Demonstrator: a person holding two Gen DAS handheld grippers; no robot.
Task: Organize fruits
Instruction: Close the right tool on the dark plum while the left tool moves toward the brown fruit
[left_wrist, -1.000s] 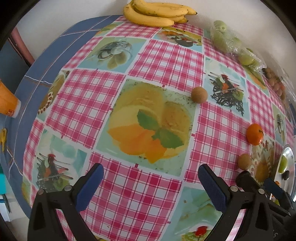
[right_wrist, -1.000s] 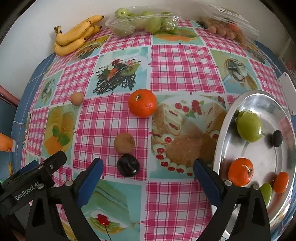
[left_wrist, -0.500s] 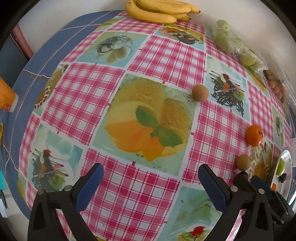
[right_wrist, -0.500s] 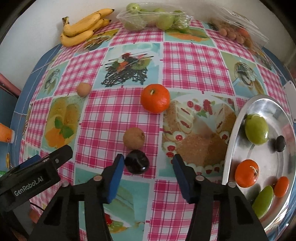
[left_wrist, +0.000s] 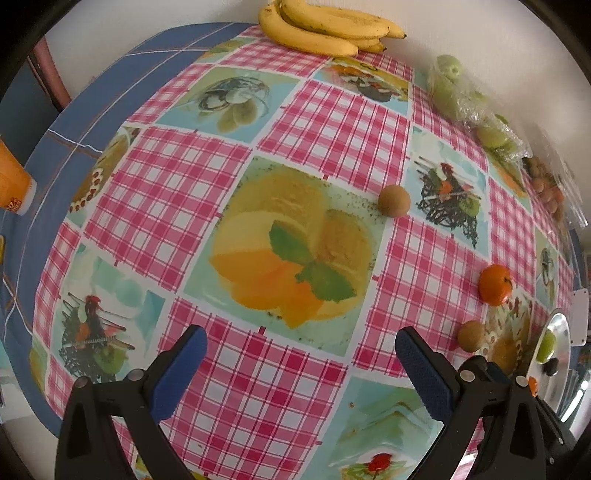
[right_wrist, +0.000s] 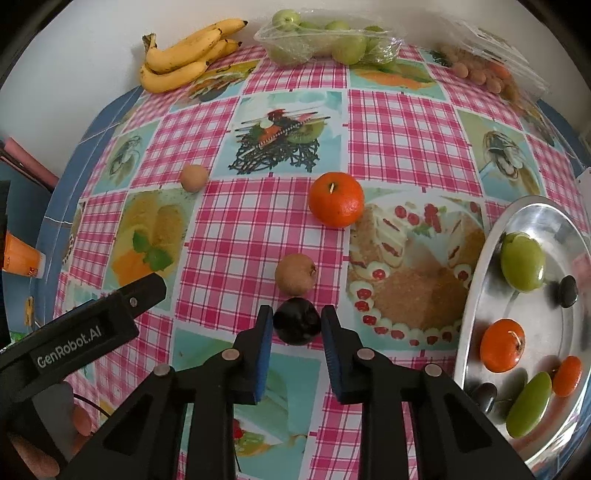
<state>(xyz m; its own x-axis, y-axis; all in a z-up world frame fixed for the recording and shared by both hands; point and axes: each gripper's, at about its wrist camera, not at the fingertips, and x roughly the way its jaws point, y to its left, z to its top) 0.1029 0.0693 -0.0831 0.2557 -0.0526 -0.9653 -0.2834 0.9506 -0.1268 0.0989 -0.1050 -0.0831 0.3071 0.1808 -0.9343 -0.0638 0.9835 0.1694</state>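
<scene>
Down low, the right tool (right_wrist: 297, 323) pinches a dark plum (right_wrist: 296, 321) on the counter (right_wrist: 402, 140), a brown fruit (right_wrist: 295, 274) just beyond. Bare cloth lies between it and the tray (right_wrist: 476, 295), cut off at right. The left tool (left_wrist: 301, 354) gapes wide over open cloth.

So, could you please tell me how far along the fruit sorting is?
Partly done: several fruits already lie on the metal tray. The right hand-held gripper is closed around a dark plum. An orange and two small brown fruits remain on the tablecloth.
</scene>
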